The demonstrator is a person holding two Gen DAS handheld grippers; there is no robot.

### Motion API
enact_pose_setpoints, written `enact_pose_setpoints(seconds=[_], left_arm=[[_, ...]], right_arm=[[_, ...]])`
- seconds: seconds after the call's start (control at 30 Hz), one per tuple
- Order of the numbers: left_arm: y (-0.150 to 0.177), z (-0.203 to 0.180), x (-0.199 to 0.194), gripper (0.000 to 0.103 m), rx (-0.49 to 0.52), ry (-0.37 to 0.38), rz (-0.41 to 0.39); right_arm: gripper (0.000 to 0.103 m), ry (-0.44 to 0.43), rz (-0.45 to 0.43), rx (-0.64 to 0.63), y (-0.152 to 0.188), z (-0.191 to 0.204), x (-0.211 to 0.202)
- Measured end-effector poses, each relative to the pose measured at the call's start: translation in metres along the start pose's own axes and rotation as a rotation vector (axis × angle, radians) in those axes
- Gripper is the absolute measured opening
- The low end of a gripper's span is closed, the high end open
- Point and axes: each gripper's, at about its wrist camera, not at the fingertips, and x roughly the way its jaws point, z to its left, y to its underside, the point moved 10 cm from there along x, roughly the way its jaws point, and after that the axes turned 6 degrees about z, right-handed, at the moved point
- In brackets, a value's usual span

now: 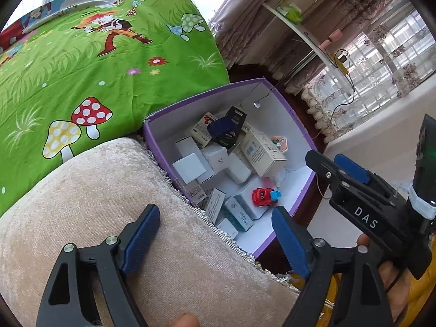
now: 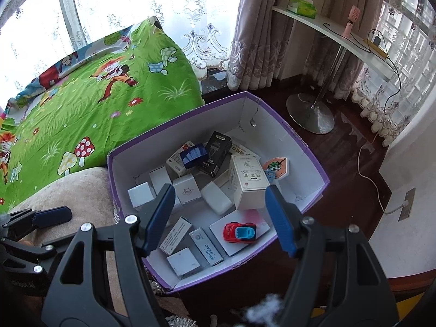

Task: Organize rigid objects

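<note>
Purple box (image 2: 305, 147) is carrying the toy car (image 2: 239, 232) near its front edge; we are holding both left gripper (image 1: 215, 234) and right gripper (image 2: 220, 212) wide, empty.

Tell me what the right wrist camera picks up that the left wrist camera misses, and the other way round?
Only the right wrist view shows the table's round metal base and a wall socket. Only the left wrist view shows the right gripper from outside, marked DAS. Both show the purple box of small cartons, the red toy car, the green mushroom-print bedding and open, empty jaws.
</note>
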Motion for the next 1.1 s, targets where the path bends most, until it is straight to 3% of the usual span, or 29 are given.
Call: enact_pose_setpoints(seconds=[1.1], left_arm=[[-0.002,0.0,0.003,0.085,0.004,-0.008,-0.005]], right_arm=[[0.072,-0.013,0.026,-0.035,0.008,0.014,0.009]])
